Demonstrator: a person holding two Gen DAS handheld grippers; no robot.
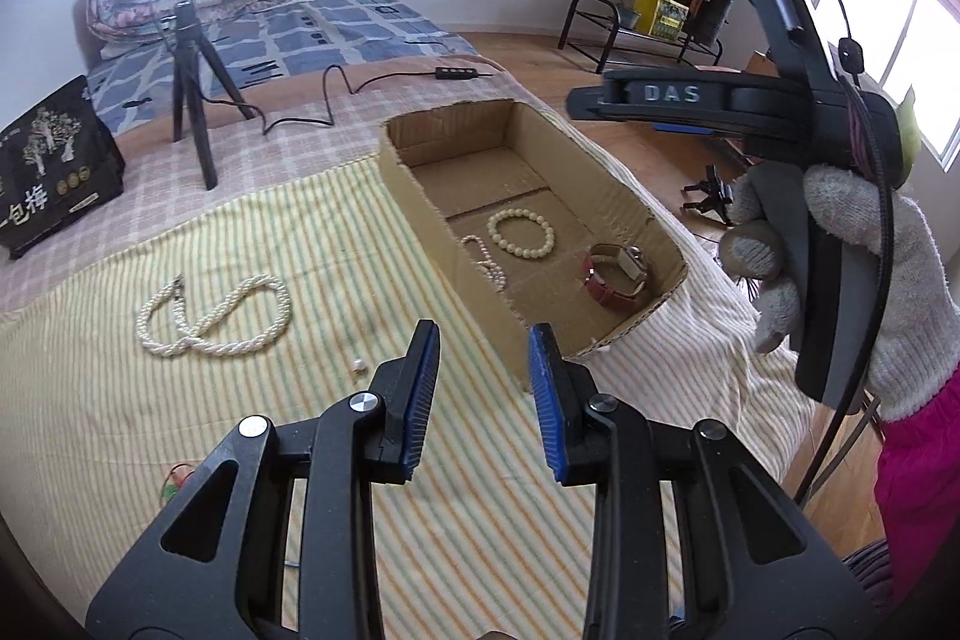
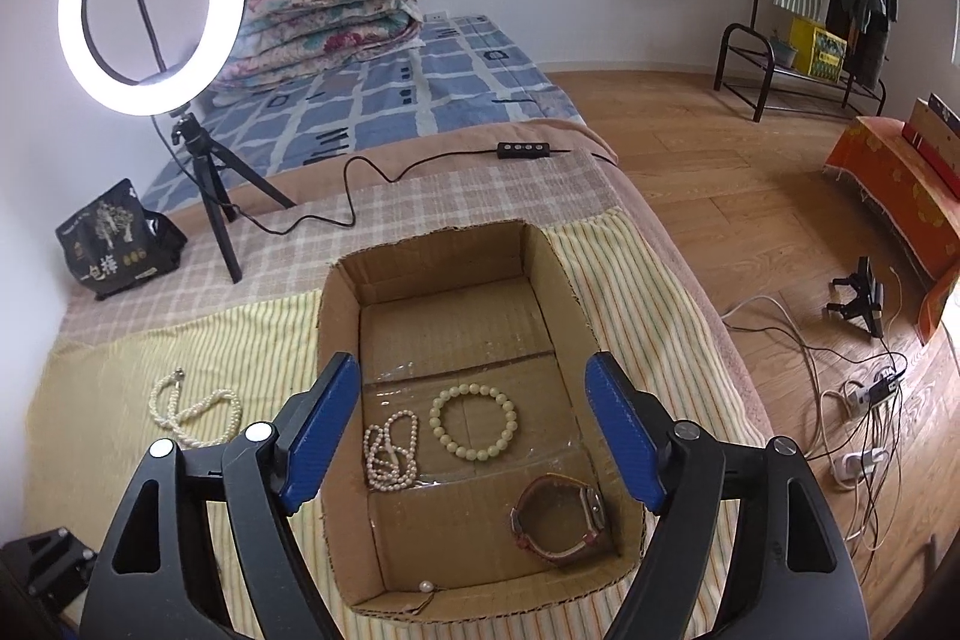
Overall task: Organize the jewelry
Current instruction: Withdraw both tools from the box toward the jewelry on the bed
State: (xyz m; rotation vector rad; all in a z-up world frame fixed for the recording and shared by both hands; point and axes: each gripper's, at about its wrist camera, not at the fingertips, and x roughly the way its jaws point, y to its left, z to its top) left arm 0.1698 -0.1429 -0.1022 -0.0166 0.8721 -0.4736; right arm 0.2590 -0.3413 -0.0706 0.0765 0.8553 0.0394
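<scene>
A cardboard box (image 1: 450,130) (image 2: 444,256) lies open on the striped cloth. Inside it are a cream bead bracelet (image 1: 521,232) (image 2: 474,421), a thin pearl strand (image 1: 487,263) (image 2: 390,451), a red-strapped watch (image 1: 618,274) (image 2: 564,520) and a small pearl on a cord (image 2: 426,586). Left of the box, a twisted pearl necklace (image 1: 210,316) (image 2: 192,409) and a small pearl piece (image 1: 358,366) rest on the cloth. My left gripper (image 1: 483,328) hovers over the box's near left corner, jaws apart with nothing between them. My right gripper (image 2: 473,361) hangs wide open above the box, holding nothing. A gloved hand (image 1: 840,280) carries it.
A ring light on a tripod (image 1: 192,100) (image 2: 210,196) and a black snack bag (image 1: 54,166) (image 2: 117,244) stand behind the cloth. Its cable and controller (image 2: 522,150) cross the blanket. The bed edge drops right of the box to a wooden floor with cables (image 2: 864,400).
</scene>
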